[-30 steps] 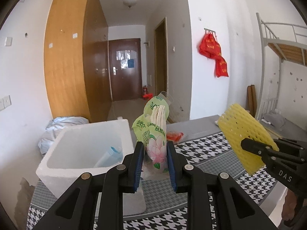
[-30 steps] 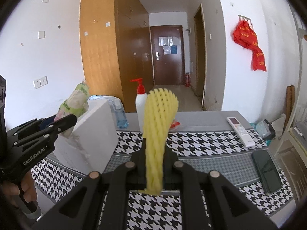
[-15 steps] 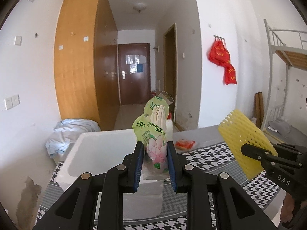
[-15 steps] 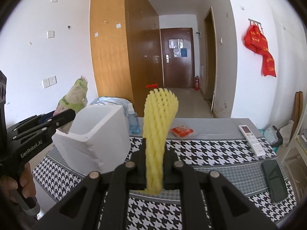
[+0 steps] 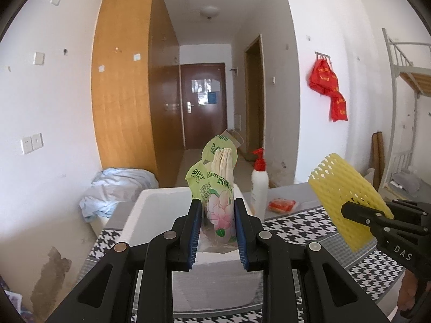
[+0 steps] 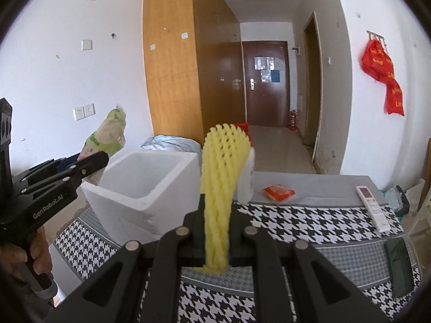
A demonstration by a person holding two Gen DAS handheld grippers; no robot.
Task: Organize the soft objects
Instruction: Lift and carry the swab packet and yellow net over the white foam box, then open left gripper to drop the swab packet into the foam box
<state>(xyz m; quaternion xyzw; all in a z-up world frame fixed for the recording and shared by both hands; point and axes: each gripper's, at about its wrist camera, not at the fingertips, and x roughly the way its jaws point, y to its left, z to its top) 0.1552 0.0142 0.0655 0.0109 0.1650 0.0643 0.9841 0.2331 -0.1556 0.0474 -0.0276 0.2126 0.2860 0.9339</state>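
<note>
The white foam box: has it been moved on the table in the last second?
Cannot tell. The white foam box shifts against the wardrobe, but the camera is moving too.

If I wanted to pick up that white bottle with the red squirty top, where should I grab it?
Grab the white pump bottle around its straight white body, probably just below the shoulder, coming in level from the front, table side. It stands upright beside the white foam box, so that side is blocked. Skip the red pump: it looks thin, with a nozzle sticking out, and might slip.

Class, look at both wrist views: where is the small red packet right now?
The red packet lies flat on the table, just right of the white pump bottle and left of the remote control, behind the houndstooth cloth.
</note>
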